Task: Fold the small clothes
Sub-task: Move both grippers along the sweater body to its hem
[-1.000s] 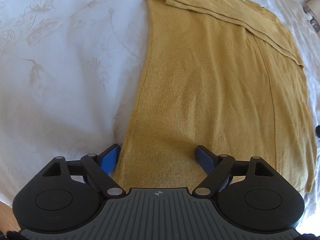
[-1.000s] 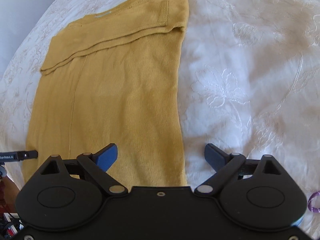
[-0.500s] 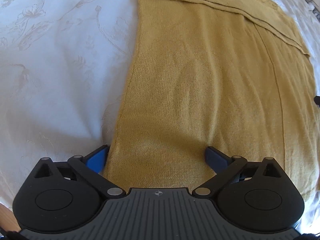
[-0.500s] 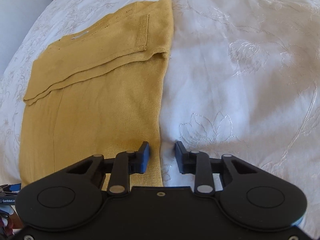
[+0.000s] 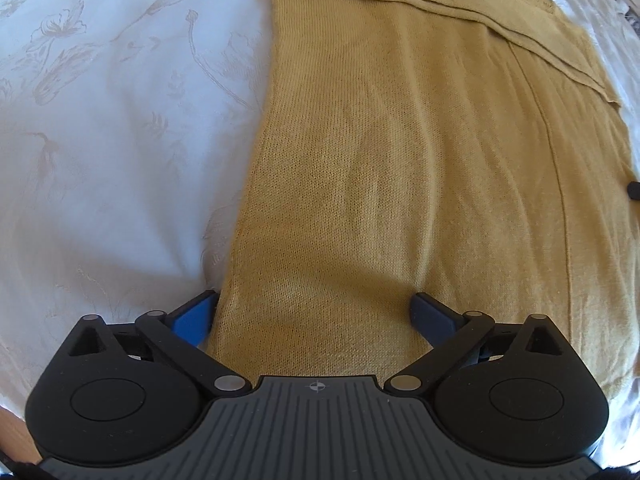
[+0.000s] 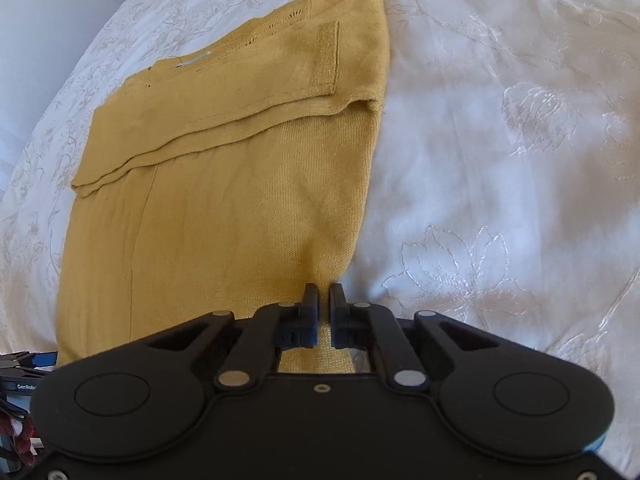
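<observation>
A mustard-yellow knit top (image 5: 400,168) lies flat on the white bedspread, its sleeves folded across the far end. My left gripper (image 5: 314,314) stands wide open over the near left corner of the hem, one blue finger (image 5: 192,316) just off the cloth's left edge, the other (image 5: 434,312) resting on the fabric. In the right wrist view the same knit top (image 6: 224,184) stretches away, and my right gripper (image 6: 324,300) is shut on its near right corner, with a pinch of yellow cloth between the pads.
A white embroidered bedspread (image 6: 500,160) surrounds the garment on all sides. The bed's near edge and a strip of wooden floor (image 5: 12,432) show at lower left in the left view. Dark equipment with cables (image 6: 16,392) sits at lower left in the right view.
The right gripper's jaws closed from wide open onto the garment's right hem corner, puckering the cloth there. The left gripper's jaws widened slightly and stayed over the left corner.
</observation>
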`<state>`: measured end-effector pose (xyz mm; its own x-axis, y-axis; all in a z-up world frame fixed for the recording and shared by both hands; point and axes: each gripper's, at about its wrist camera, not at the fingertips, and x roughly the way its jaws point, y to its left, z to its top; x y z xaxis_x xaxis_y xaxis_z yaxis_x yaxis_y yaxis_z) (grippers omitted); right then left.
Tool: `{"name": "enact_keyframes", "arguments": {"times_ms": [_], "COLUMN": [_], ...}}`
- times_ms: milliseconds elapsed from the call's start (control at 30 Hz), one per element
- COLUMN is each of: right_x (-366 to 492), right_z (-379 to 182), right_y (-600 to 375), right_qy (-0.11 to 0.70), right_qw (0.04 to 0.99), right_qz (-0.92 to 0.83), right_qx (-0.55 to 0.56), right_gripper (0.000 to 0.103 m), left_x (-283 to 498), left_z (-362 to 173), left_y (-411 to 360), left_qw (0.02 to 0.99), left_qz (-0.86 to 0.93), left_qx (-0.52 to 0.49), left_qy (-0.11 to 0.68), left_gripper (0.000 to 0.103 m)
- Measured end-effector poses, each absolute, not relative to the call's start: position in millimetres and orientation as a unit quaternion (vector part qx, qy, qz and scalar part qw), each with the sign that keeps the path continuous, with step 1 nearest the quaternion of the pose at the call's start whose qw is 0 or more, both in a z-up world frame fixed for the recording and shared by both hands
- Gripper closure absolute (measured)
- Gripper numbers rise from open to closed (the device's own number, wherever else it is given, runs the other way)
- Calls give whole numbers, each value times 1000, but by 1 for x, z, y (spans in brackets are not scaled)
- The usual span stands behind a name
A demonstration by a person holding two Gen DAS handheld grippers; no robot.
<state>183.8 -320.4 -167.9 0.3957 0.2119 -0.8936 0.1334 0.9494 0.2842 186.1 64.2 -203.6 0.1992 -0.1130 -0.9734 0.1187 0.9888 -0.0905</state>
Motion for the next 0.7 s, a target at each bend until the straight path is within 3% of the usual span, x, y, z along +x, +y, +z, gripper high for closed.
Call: {"name": "enact_keyframes", "arguments": {"times_ms": [167, 267, 333, 400, 700], "right_x": [181, 172, 162, 149, 68], "right_z": [-175, -169, -164, -160, -160], "right_y": [-332, -329, -326, -324, -327], "right_qy": [554, 544, 540, 533, 546], "right_qw": [814, 821, 824, 828, 811], "right_qz": [-6, -6, -3, -1, -20], "right_qx": [176, 174, 170, 175, 210], "right_gripper": [92, 80, 57, 44, 35], "left_x": [179, 172, 167, 162, 108], "left_z": [-206, -206, -205, -203, -200], "left_y": [68, 72, 73, 74, 94], "left_qw": [781, 786, 788, 789, 795], "left_qz": [-81, -88, -94, -101, -112], "left_qx": [0, -5, -3, 2, -21], "left_qy": [619, 612, 608, 606, 595], "left_gripper": [1, 1, 1, 1, 2]}}
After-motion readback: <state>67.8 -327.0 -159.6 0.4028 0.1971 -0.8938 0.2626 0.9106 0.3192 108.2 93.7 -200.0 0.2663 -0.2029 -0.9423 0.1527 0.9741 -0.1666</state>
